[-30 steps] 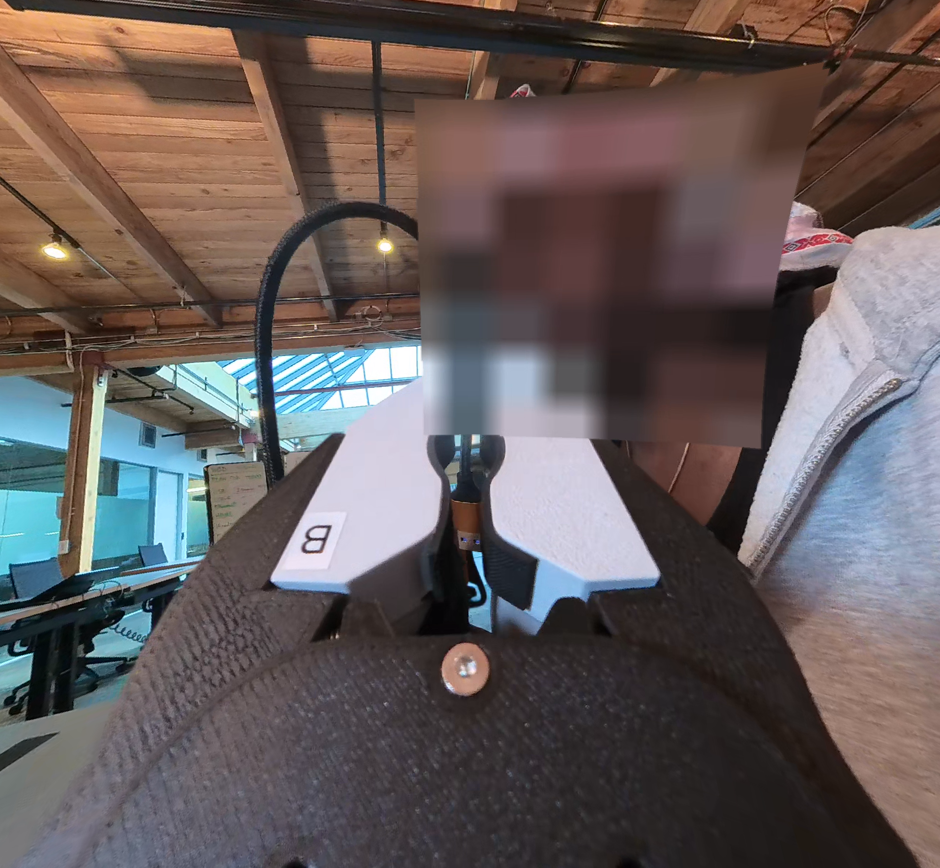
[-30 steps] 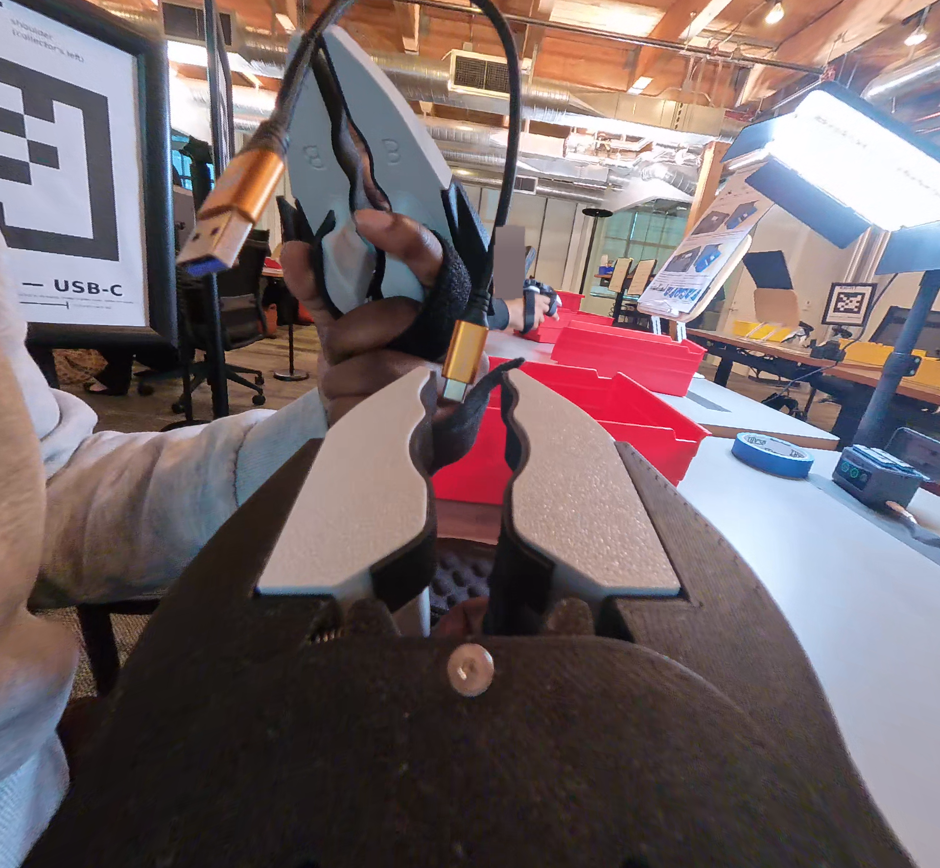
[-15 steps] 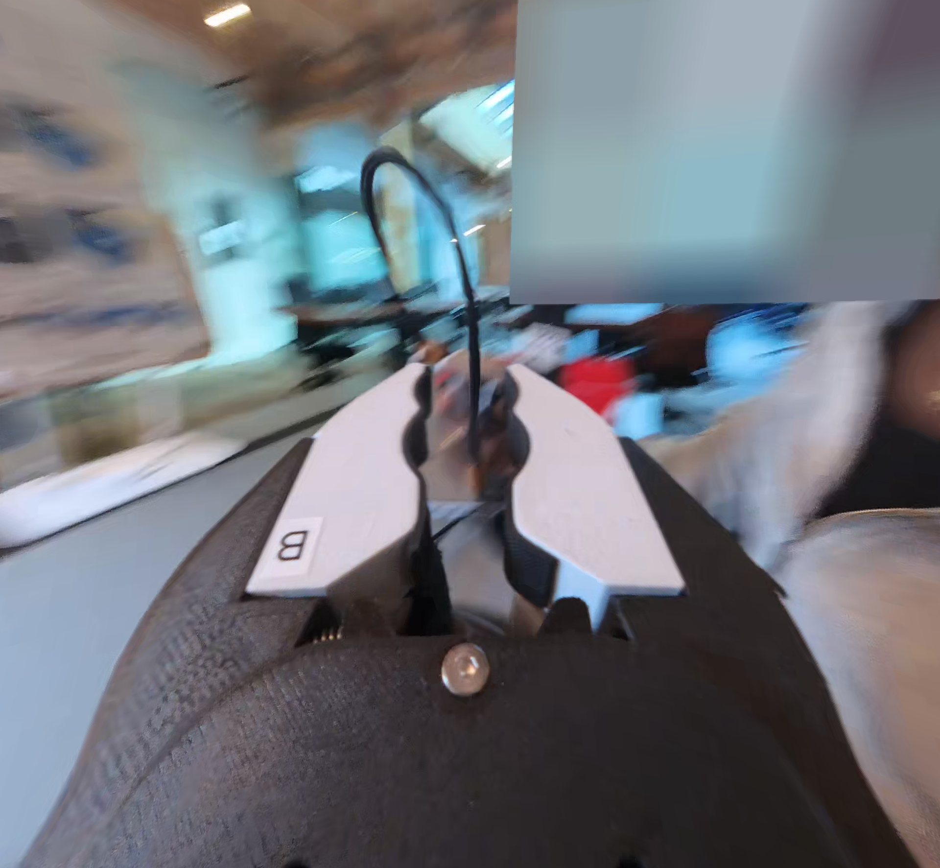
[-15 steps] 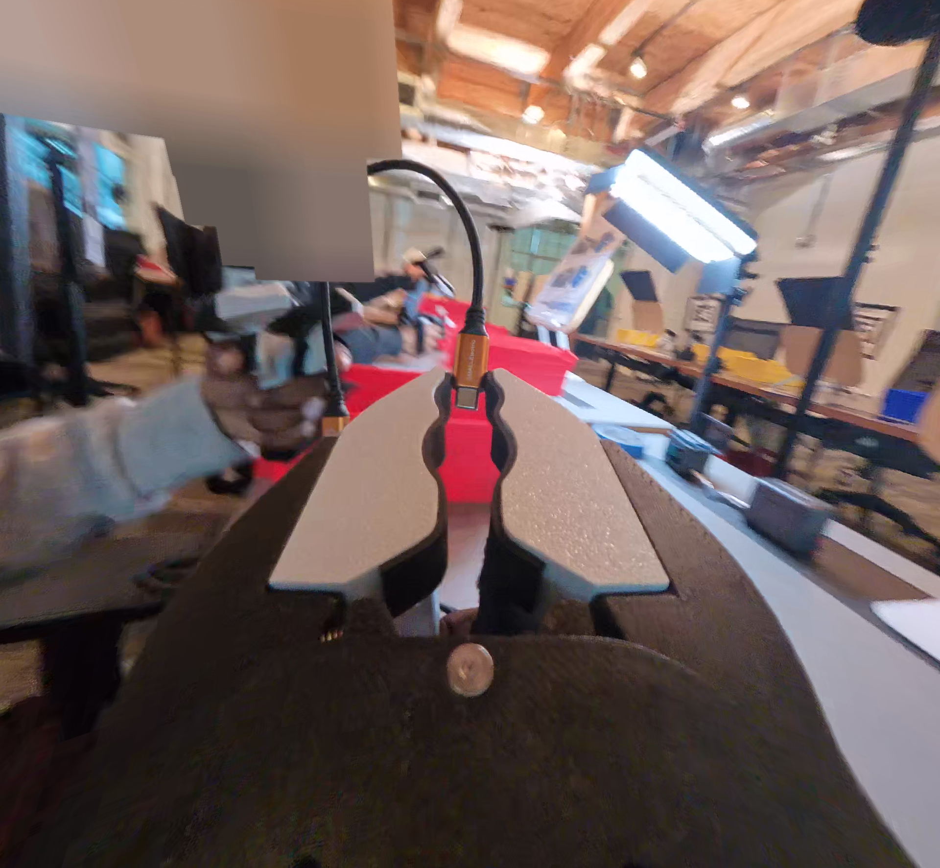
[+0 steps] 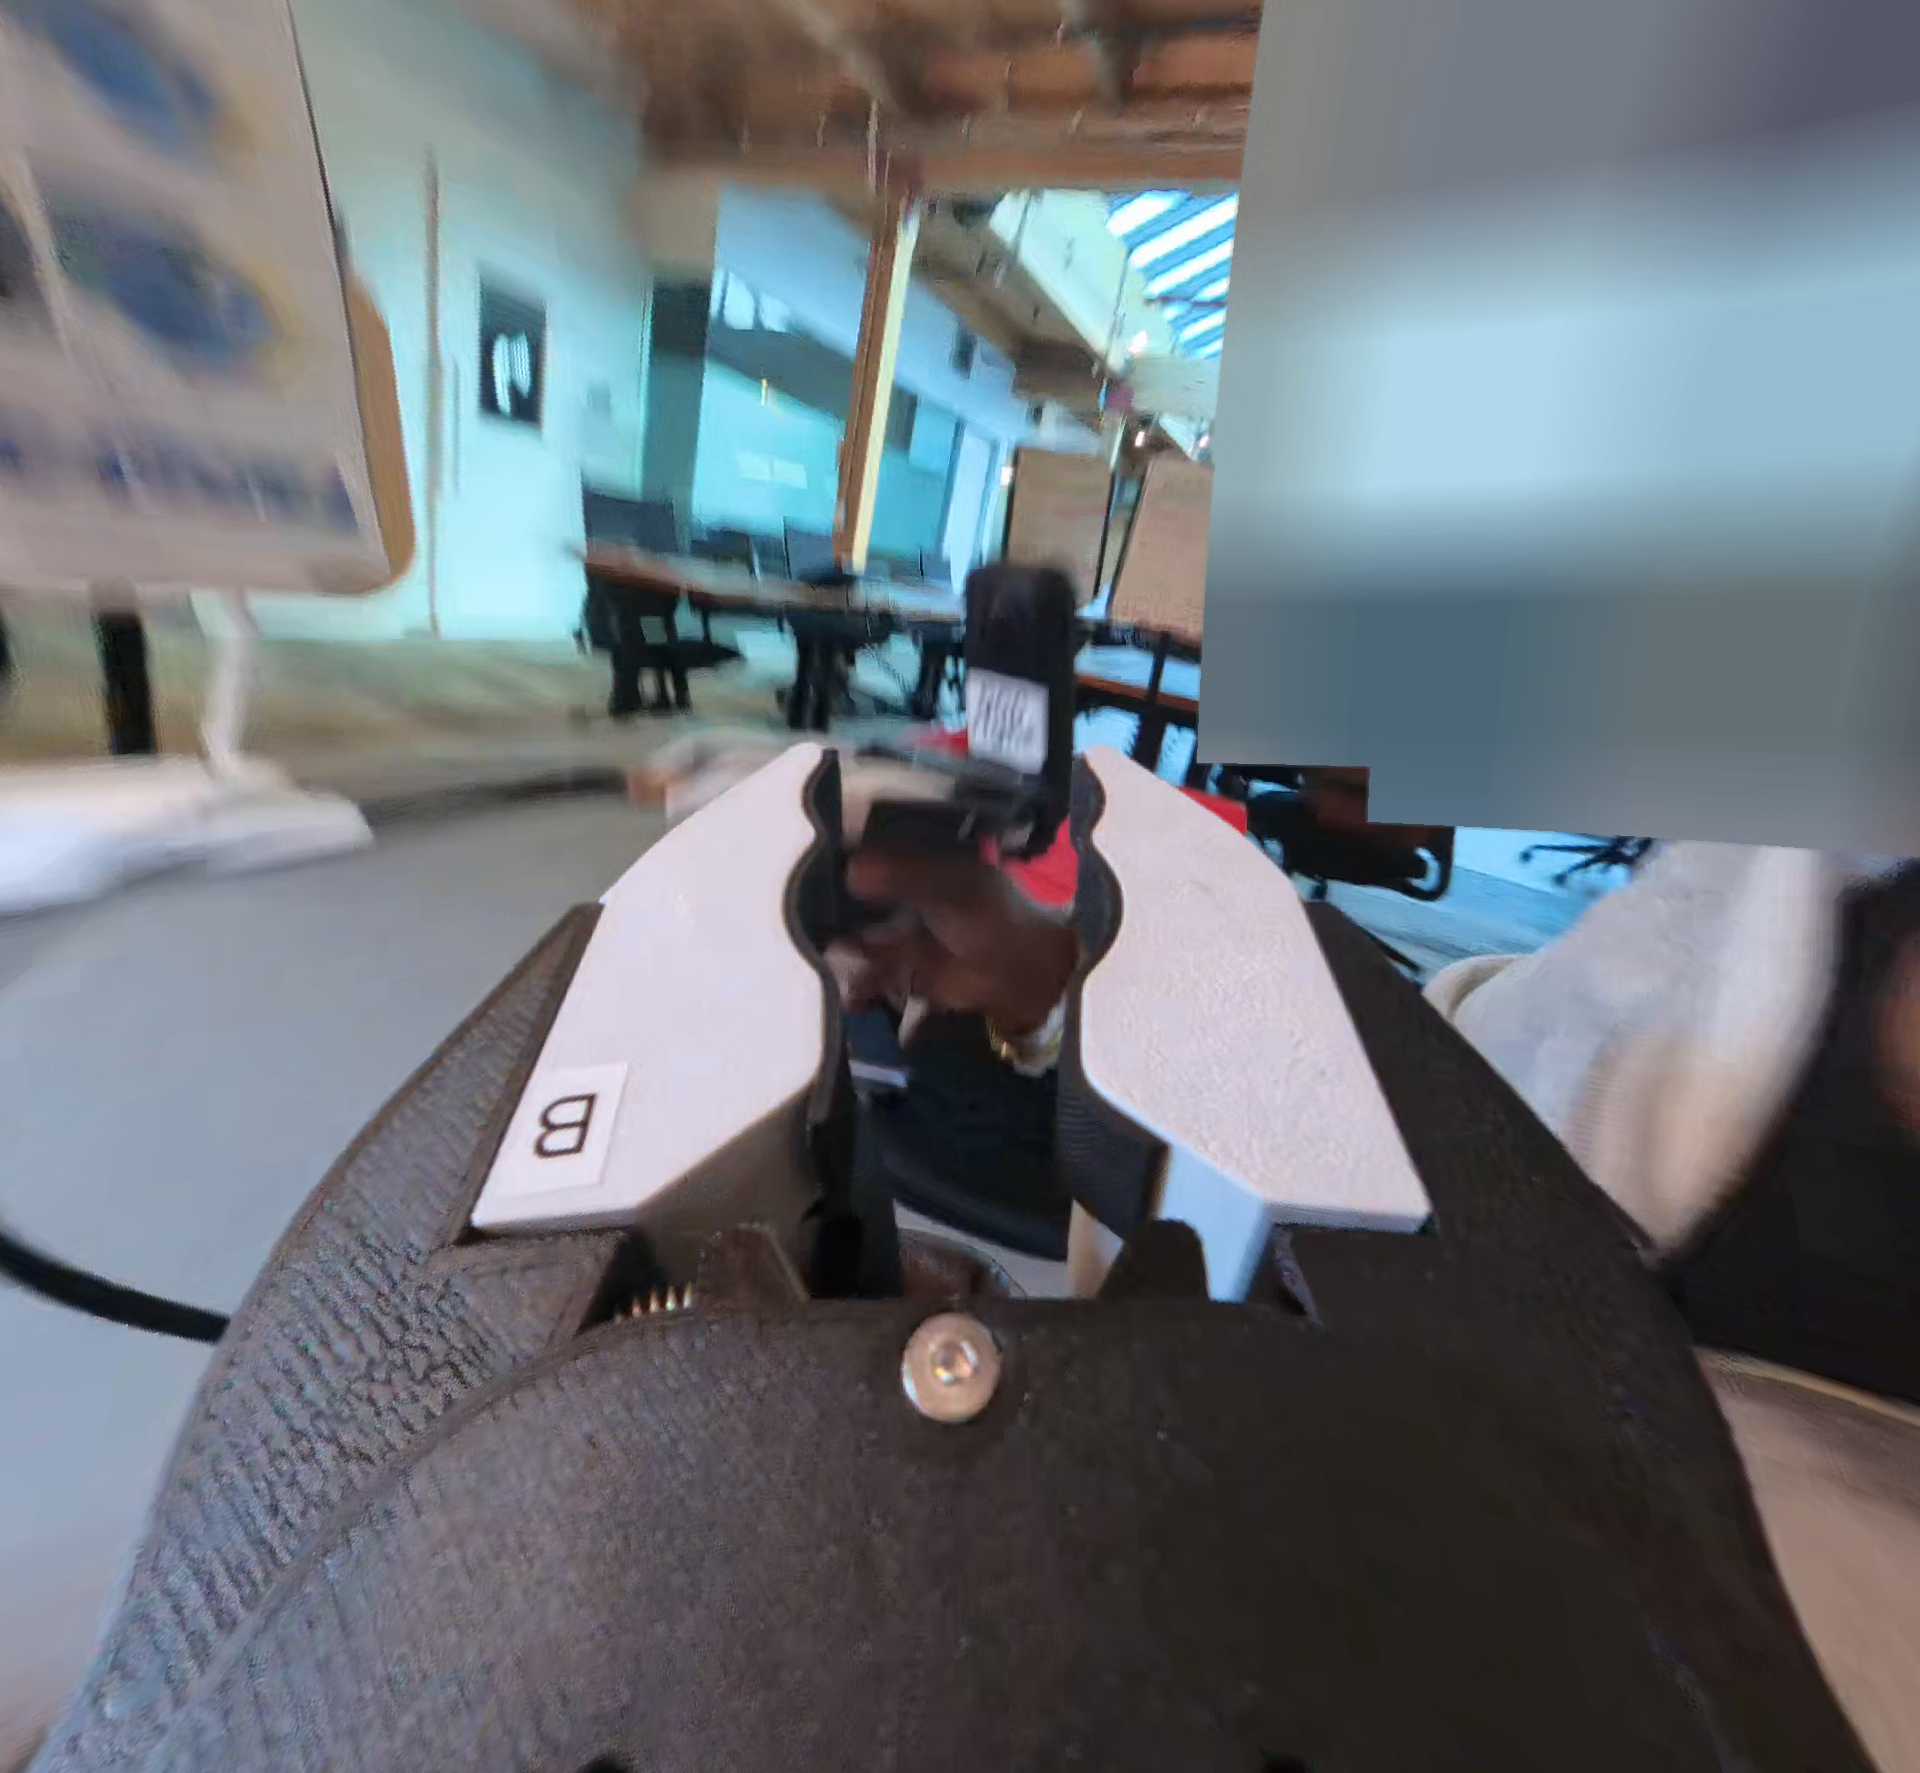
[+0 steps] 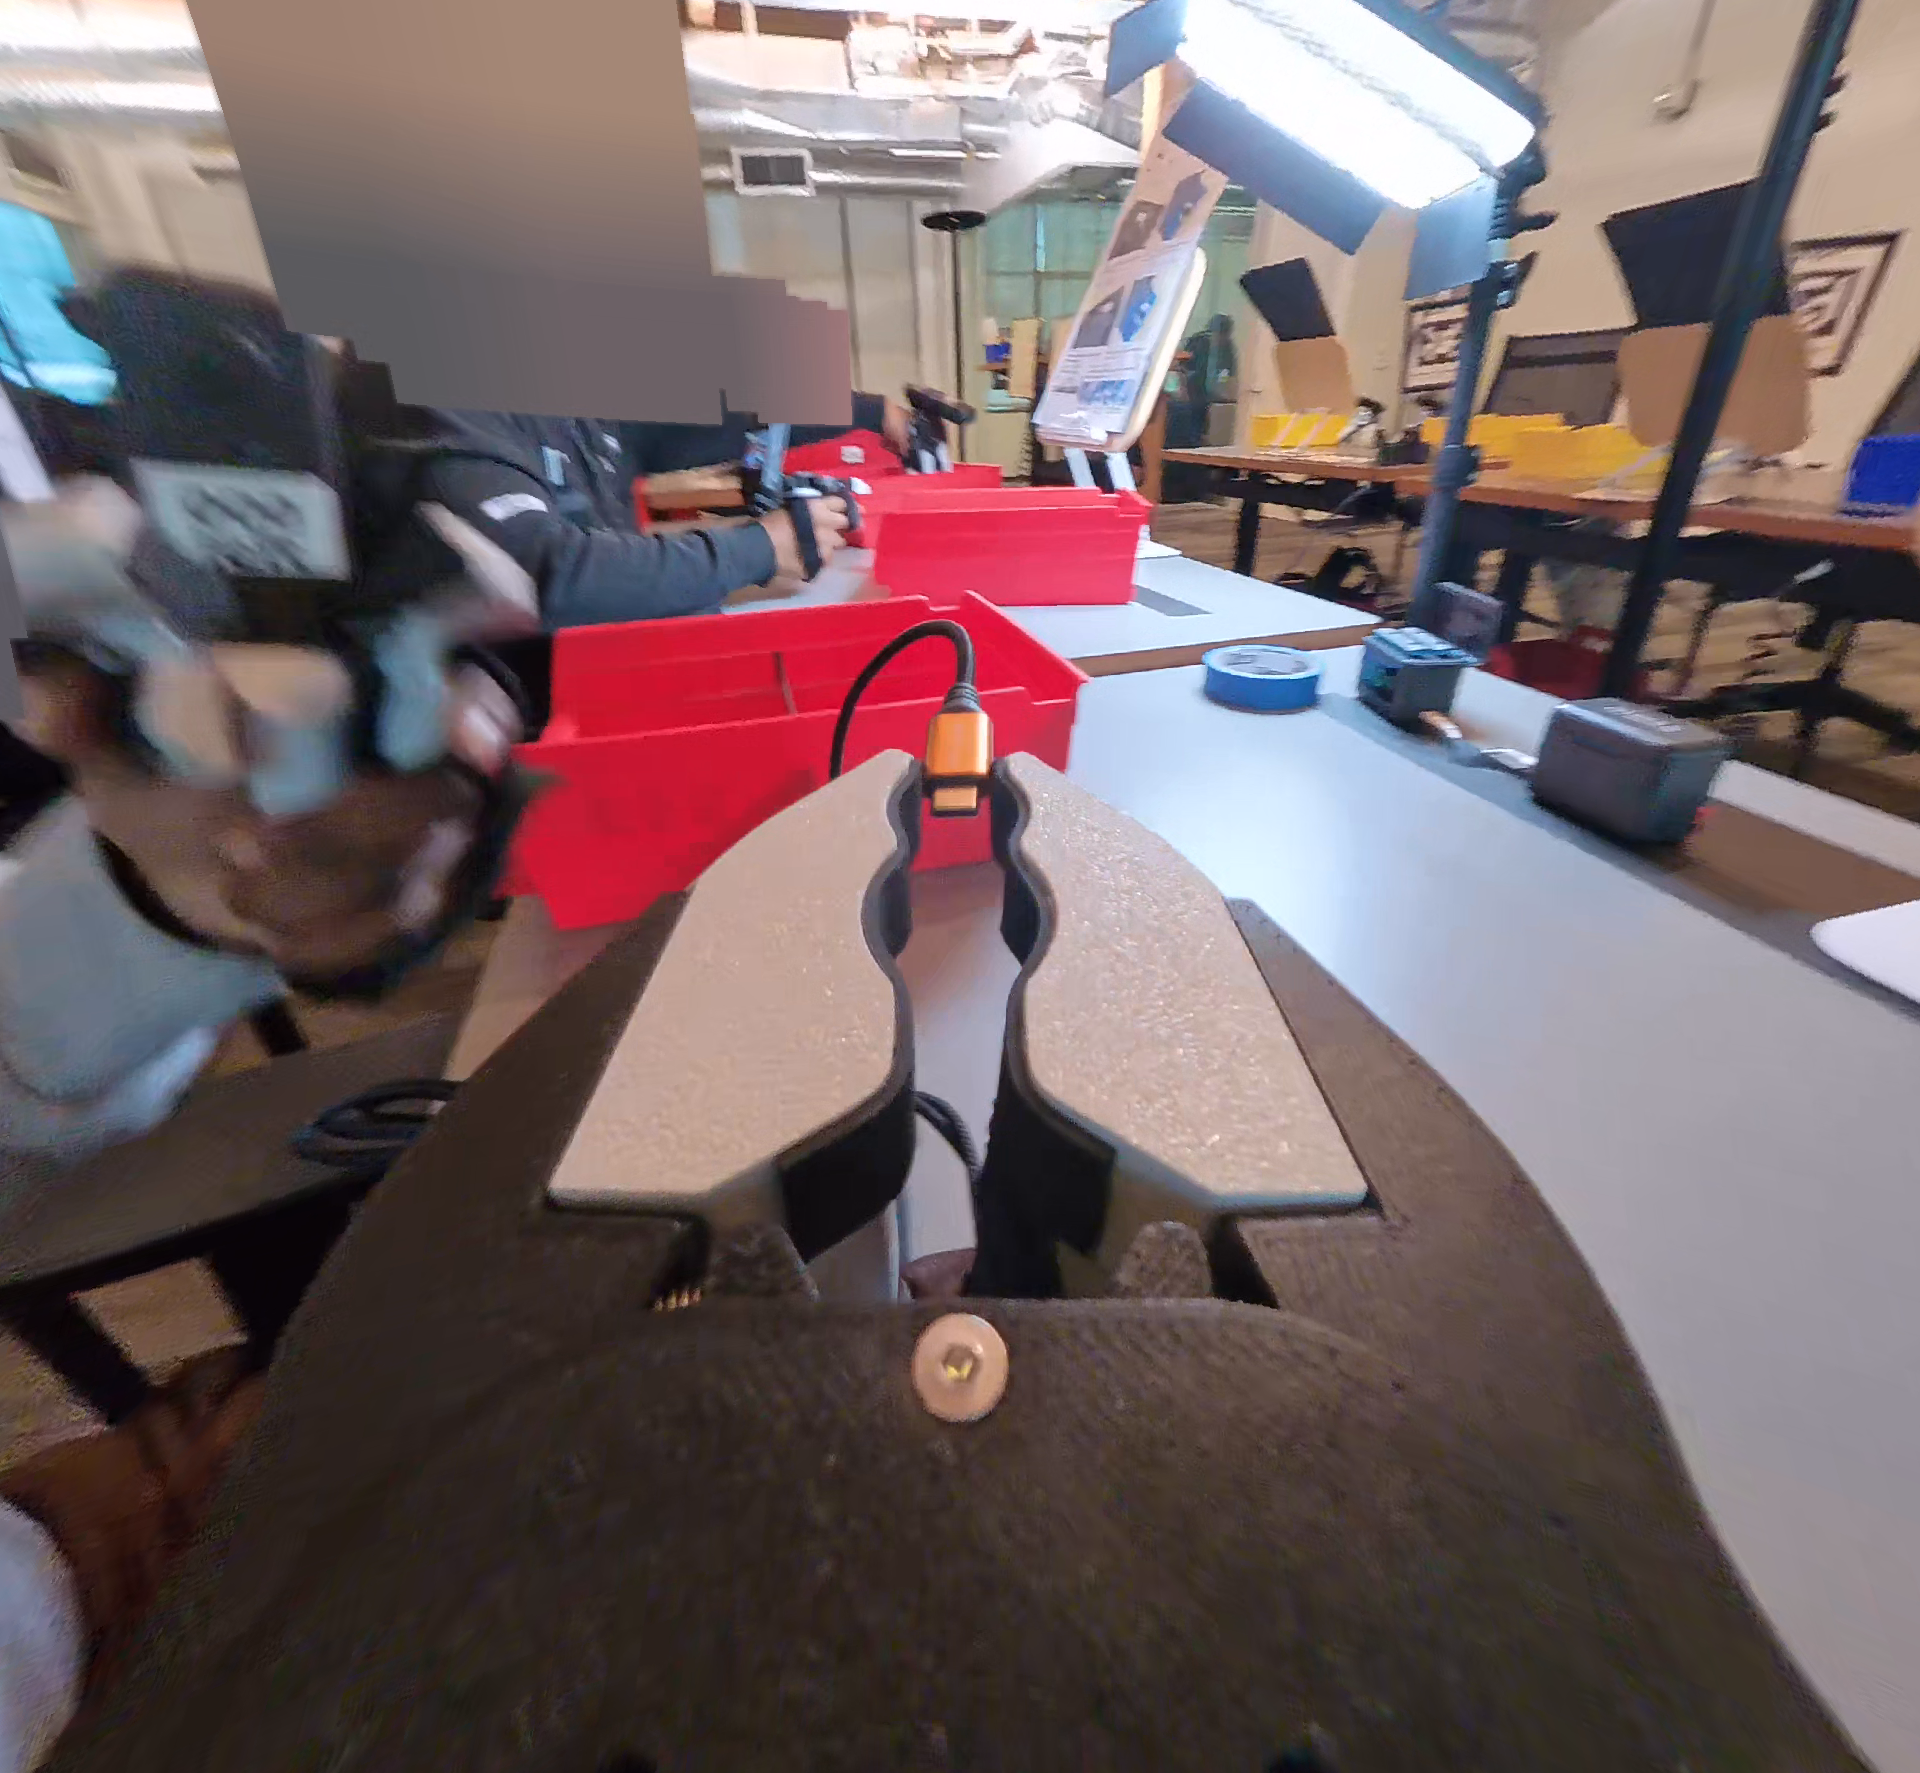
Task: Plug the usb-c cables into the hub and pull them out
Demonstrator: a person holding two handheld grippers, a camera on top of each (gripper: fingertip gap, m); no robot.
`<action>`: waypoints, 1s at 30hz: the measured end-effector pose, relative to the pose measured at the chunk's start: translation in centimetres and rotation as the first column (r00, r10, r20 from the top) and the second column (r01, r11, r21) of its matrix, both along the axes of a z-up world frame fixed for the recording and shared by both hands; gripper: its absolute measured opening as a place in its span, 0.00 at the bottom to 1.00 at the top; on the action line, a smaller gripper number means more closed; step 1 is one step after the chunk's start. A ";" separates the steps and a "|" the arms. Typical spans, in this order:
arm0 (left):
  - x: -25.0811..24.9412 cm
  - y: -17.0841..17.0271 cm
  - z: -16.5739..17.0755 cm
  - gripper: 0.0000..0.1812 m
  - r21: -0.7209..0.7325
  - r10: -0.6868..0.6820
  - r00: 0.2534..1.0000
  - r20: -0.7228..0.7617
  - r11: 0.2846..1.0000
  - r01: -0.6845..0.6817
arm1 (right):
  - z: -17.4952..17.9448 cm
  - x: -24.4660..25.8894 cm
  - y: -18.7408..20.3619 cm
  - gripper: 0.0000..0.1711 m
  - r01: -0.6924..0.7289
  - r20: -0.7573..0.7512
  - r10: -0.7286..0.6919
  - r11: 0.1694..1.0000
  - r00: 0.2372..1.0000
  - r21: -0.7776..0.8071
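Observation:
My right gripper [image 6: 956,776] is shut on the orange USB-C plug [image 6: 958,744] at its fingertips. The plug's metal end points back at the camera. Its black braided cable [image 6: 883,674] arcs up, left and down in front of a red bin. My left gripper [image 5: 951,773] is open with nothing between its fingers. Through the gap I see a hand [image 5: 956,934] holding the other gripper's black body [image 5: 1013,674]. A black cable [image 5: 104,1292] lies on the table at the left edge. The left gripper [image 6: 260,684] shows blurred at the left of the right wrist view. I see no hub.
Red bins [image 6: 727,788] stand on the grey table [image 6: 1351,944] ahead of the right gripper. A blue tape roll [image 6: 1262,676] and two dark boxes [image 6: 1626,773] sit at the right. A light panel on a stand [image 6: 1340,61] rises behind. Another person [image 6: 623,549] works at the far bins.
My left gripper let go of the cable, opened, and swung from the ceiling down to table level. My right gripper kept the orange plug and dropped lower toward the table.

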State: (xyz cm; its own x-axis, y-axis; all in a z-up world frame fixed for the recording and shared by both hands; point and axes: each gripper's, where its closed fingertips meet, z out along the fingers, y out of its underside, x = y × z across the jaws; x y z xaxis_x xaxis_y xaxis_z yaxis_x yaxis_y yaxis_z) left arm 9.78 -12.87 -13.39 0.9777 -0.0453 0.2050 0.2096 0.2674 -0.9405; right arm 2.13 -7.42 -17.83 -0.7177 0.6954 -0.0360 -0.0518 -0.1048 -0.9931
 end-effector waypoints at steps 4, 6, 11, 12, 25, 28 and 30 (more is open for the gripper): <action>-2.5 4.3 -5.2 0.27 -0.124 0.057 0.993 0.103 0.991 -0.044 | 0.6 0.9 -0.2 0.07 -0.106 0.031 0.110 0.989 0.993 -0.100; -3.4 4.3 -5.3 0.27 -0.076 0.064 0.992 0.109 0.996 -0.056 | 1.3 2.4 -0.9 0.06 -0.245 0.023 0.251 0.958 0.968 -0.152; -2.2 2.5 -3.1 0.28 0.089 -0.034 0.996 -0.087 0.995 0.042 | 0.9 5.5 -2.6 0.07 -0.487 0.045 0.494 0.866 0.868 -0.111; -1.9 2.4 -3.3 0.28 0.069 -0.055 0.992 -0.109 0.996 0.063 | 0.7 6.0 -3.0 0.07 -0.518 0.054 0.525 0.849 0.849 -0.106; -0.3 1.9 -4.6 0.07 -0.077 -0.146 0.976 -0.160 0.988 0.135 | -0.8 7.5 -4.9 0.07 -0.600 0.102 0.600 0.800 0.794 -0.033; -0.1 1.8 -4.6 0.07 -0.080 -0.160 0.974 -0.157 0.986 0.149 | -0.7 7.6 -5.0 0.07 -0.600 0.090 0.600 0.800 0.795 -0.027; -0.2 1.8 -4.6 0.07 -0.074 -0.151 0.973 -0.174 0.987 0.140 | -0.6 7.6 -5.1 0.07 -0.593 0.073 0.593 0.805 0.802 -0.022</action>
